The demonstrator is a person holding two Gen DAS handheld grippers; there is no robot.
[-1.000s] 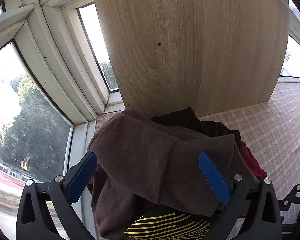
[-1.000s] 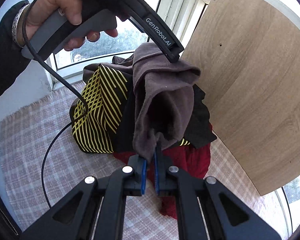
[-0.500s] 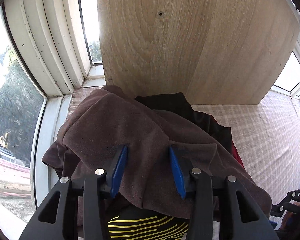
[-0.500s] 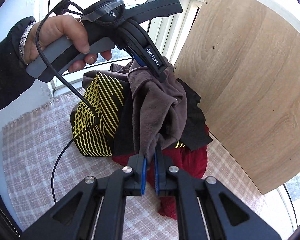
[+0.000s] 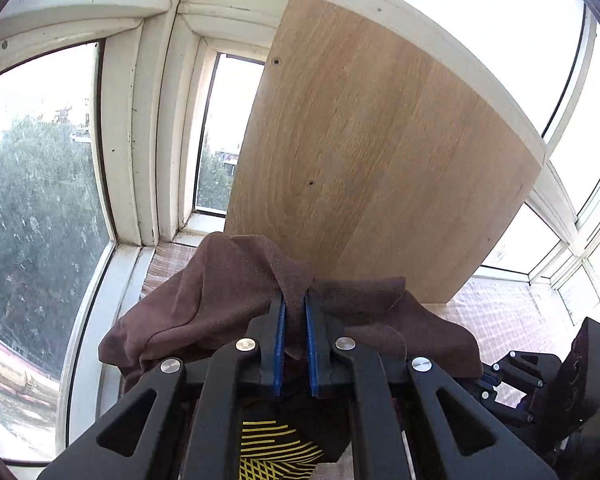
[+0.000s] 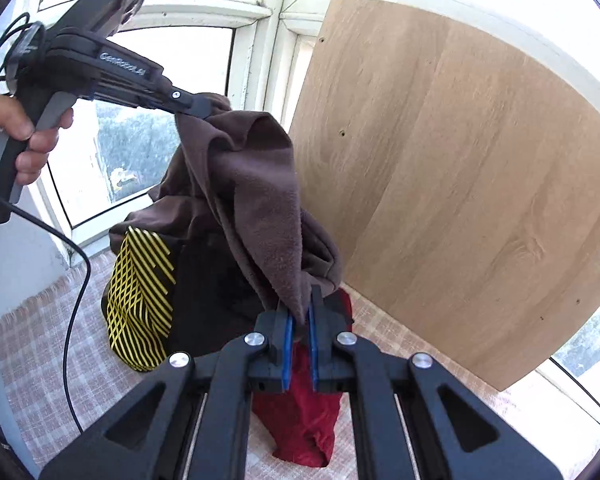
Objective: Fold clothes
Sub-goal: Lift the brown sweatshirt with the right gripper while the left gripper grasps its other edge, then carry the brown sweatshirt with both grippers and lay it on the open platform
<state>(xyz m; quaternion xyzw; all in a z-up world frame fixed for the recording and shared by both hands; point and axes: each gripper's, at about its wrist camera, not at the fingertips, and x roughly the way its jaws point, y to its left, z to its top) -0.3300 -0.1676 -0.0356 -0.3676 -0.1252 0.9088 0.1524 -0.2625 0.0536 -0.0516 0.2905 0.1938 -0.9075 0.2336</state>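
Note:
A brown fleece garment [image 6: 256, 196] hangs lifted above a pile of clothes. My left gripper [image 5: 295, 312] is shut on a fold of the brown garment [image 5: 204, 300], which drapes over its fingers. In the right wrist view the left gripper [image 6: 198, 106] pinches the garment's upper end, held by a hand [image 6: 18, 136]. My right gripper [image 6: 299, 318] is shut on the garment's lower corner. Under it lie a black and yellow striped garment [image 6: 140, 292], a black one [image 6: 208, 296] and a red one [image 6: 304, 408].
A large wooden board [image 6: 472, 184] leans against the window frames [image 5: 140, 128] right behind the pile. A checked cloth [image 6: 32, 344] covers the surface. A black cable [image 6: 78, 288] hangs from the left gripper's handle. The right gripper's body [image 5: 540, 380] shows at the lower right.
The left gripper closed from wide open onto the brown garment and rose with it, pulling the garment up off the pile. The right gripper stayed shut on the lower corner.

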